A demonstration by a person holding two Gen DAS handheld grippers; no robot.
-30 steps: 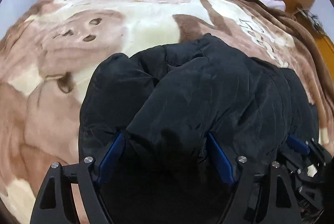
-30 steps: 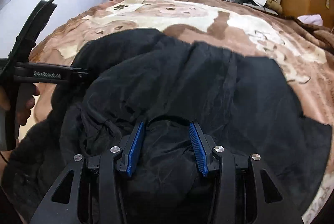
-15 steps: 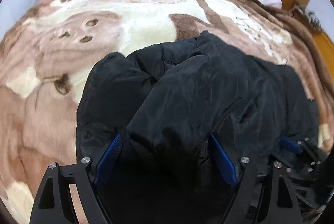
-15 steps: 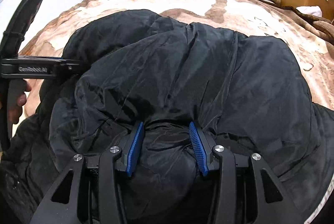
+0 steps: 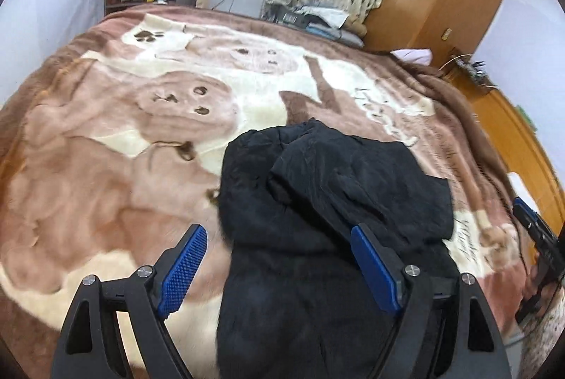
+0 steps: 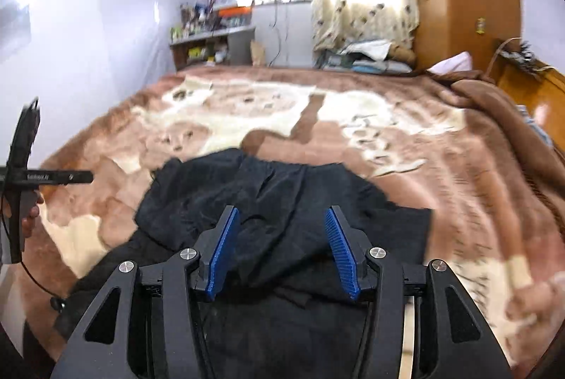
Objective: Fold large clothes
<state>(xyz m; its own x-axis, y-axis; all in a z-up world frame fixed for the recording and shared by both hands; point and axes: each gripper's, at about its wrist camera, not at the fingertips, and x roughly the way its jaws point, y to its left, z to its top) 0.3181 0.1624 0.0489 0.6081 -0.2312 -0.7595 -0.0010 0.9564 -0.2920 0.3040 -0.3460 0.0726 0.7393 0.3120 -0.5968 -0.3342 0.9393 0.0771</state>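
Black jacket (image 5: 317, 220) heaped on blanket (image 5: 88, 167), left gripper (image 5: 279, 262) jaws released, right gripper (image 6: 280, 248) jaws opening, empty

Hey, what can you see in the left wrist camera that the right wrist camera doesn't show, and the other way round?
Only the left wrist view shows the left gripper's wide blue pads, clear of the cloth. Only the right wrist view shows a person's hand on the other gripper's handle, and the right gripper's opening jaws, nothing pinched. Both show the black jacket lying bunched on the brown bear-print blanket.
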